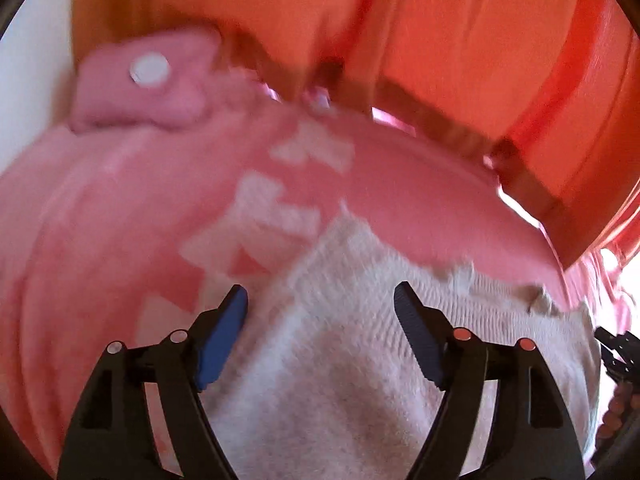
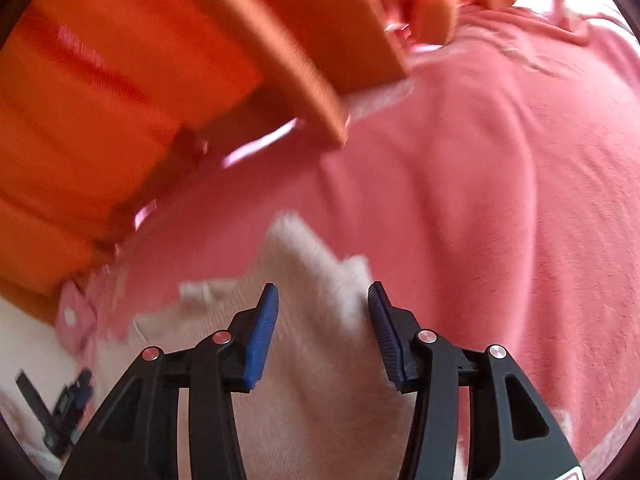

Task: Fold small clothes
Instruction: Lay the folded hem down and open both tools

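We see the left gripper [image 1: 320,300] low in the centre of its frame, jaws spread wide with nothing pinched between the blue pads [image 1: 222,336]. Beneath it a pale knitted garment [image 1: 320,360] fills the lower middle, lying on a pink blanket [image 1: 100,220] with pale patches. Above, an orange cushion [image 1: 460,32] spans the top. At upper left a folded pink piece [image 1: 140,88] bears a white dot. In the right wrist view, the right gripper [image 2: 322,304] sits low centre, jaws parted, over the same pale garment [image 2: 304,264], pads not pressing it; the left gripper shows blurred at lower left [image 2: 66,412]
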{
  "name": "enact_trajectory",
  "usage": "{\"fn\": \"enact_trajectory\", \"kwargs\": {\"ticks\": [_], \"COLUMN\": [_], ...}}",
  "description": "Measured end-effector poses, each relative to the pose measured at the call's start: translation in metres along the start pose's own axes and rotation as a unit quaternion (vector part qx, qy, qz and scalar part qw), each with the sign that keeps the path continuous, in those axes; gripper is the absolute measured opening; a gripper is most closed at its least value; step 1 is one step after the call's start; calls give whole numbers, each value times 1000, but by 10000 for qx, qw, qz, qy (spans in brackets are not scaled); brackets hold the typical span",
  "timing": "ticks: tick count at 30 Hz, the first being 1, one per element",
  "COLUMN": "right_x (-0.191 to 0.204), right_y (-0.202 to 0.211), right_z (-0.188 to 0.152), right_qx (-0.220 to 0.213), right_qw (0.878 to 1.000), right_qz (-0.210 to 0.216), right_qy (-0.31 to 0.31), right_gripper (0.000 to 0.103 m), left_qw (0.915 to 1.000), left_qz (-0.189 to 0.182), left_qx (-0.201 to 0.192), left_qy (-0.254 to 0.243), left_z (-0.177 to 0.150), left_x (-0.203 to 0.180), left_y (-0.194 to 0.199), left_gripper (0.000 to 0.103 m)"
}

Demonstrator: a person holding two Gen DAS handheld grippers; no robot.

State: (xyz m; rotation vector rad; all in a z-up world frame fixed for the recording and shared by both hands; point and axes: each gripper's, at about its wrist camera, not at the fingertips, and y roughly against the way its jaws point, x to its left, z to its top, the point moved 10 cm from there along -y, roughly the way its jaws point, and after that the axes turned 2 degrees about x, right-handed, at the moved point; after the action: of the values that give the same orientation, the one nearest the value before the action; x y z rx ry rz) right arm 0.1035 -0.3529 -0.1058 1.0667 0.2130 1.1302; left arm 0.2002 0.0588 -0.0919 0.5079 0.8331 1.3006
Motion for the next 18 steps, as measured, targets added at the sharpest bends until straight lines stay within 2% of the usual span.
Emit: {"fn": "enact_trajectory", "kwargs": {"ticks": [1, 2, 3, 4, 5, 8, 9, 10, 12, 13, 15, 16, 17, 18], "right_x": [-1, -1, -1, 1, 4, 16, 13, 5, -18, -20, -10, -10, -15, -22], "right_y": [-4, -8, -10, -7, 3, 43, 44, 32, -1, -2, 25, 30, 23, 8], "right_z": [-1, -3, -5, -4, -2, 16, 18, 16, 2, 0, 13, 16, 14, 7], "right_qx": [0, 40, 78, 43, -122, -831, -902, -762, -155, -117, -580, -726, -645, -350], "right_qw": [9997, 9990, 9984, 9989, 9994, 9955, 9951, 9966, 9990, 9993, 9983, 9973, 9973, 9984], "right_qz": [-169, -351, -437, -336, -174, 357, 280, 18, -420, -352, -9, -94, -314, -430], "right_qy": [150, 280, 359, 322, 275, 279, 286, 299, 64, -55, -25, 93, 139, 64], "right_gripper": [45, 38, 15, 7, 6, 6, 6, 5, 5, 5, 5, 5, 5, 5], "left_qw": [9999, 9996, 9994, 9994, 9995, 9999, 9999, 9999, 9991, 9992, 9995, 9995, 9993, 9990], "left_qz": [84, 210, 242, 168, 103, -9, 52, 153, 246, 242, 260, 262, 287, 320], "left_qx": [81, 172, 249, 286, 233, -26, -36, 35, 289, 248, 122, 131, 211, 276], "left_qy": [-20, -24, 14, 86, 185, 131, 79, 42, 174, 185, 99, 89, 107, 125], "left_z": [-3, -6, -8, -9, -6, 2, 2, 0, -10, -9, -5, -6, -9, -12], "left_x": [1, 4, 6, 7, 8, 5, 6, 8, 16, 16, 14, 15, 17, 19], "left_y": [-6, -12, -17, -18, -15, 4, 3, -2, -18, -16, -9, -10, -15, -20], "left_gripper": [70, 61, 40, 22, 14, 11, 11, 11, 11, 11, 11, 11, 11, 11]}}
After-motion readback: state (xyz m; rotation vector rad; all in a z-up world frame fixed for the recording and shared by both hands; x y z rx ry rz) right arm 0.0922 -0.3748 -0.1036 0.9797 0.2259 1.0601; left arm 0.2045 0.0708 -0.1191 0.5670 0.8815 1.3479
